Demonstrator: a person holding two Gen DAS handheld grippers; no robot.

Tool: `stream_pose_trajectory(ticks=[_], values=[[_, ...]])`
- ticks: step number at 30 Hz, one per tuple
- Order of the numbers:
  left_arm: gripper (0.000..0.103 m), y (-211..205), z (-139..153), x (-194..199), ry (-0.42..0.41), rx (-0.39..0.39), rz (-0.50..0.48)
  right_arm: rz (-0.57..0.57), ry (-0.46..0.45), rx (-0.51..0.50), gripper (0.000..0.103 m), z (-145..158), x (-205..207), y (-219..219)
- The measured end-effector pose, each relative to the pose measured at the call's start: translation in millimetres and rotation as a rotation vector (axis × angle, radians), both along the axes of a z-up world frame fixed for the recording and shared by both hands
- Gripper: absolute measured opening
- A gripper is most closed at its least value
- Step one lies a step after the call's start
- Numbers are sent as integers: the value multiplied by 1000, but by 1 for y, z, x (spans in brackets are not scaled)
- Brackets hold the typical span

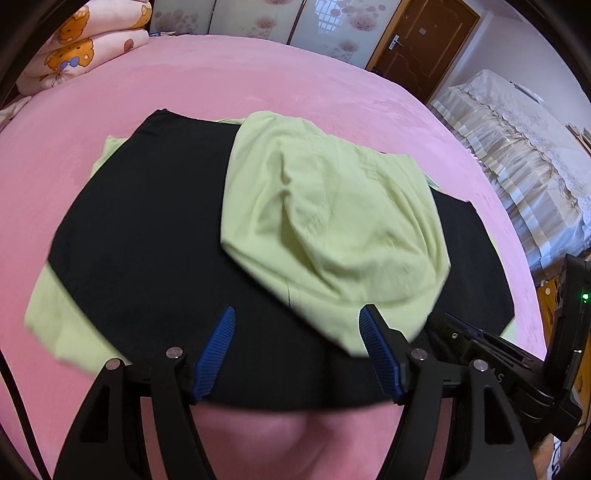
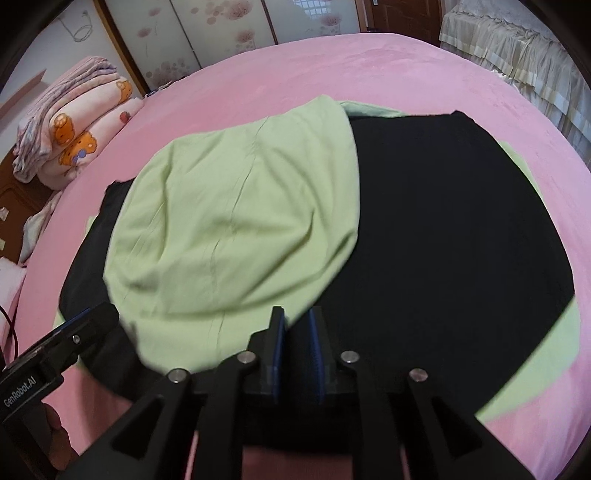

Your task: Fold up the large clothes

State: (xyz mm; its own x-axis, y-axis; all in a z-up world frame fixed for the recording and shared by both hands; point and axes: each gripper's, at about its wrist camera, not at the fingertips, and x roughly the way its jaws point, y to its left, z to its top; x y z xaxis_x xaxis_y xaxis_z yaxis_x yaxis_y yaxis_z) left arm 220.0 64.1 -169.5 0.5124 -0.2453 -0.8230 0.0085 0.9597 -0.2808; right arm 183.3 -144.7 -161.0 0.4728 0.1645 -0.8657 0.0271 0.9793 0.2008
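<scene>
Two claws hang over a half-folded garment on the pink bed [image 1: 258, 81].
Left claw [image 1: 297, 354] gapes wide, empty; right claw [image 2: 298, 354] barely parted, holding nothing. Soft, light pale-green cotton garment [image 2: 229, 221] lies folded across black fabric [image 2: 443, 221]; probably best pinched at its near hem.

This is a bedroom in a home. A wide bed [image 1: 258, 81] under a pink plush cover fills the room. At its head lie folded cartoon-print quilts [image 1: 85, 44]; behind it stand flower-patterned sliding wardrobe doors [image 2: 207, 33]; beyond its far corner is a brown wooden door [image 1: 424, 40]; beside it, lace-covered furniture [image 1: 517, 122].
</scene>
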Motion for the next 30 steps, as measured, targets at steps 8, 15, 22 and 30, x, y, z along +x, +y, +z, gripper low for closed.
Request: stream_pose_trajectory(ticks=[8, 15, 22, 30], values=[[69, 12, 28, -60, -30, 44, -6, 82, -25, -15, 15, 24, -49, 24], [73, 23, 60, -69, -85, 0, 27, 153, -72, -57, 16, 51, -78, 48], [74, 21, 85, -74, -106, 29, -39, 148, -176, -81, 45, 89, -91, 62], [78, 44, 87, -93, -124, -5, -37, 118, -214, -65, 45, 103, -89, 73]])
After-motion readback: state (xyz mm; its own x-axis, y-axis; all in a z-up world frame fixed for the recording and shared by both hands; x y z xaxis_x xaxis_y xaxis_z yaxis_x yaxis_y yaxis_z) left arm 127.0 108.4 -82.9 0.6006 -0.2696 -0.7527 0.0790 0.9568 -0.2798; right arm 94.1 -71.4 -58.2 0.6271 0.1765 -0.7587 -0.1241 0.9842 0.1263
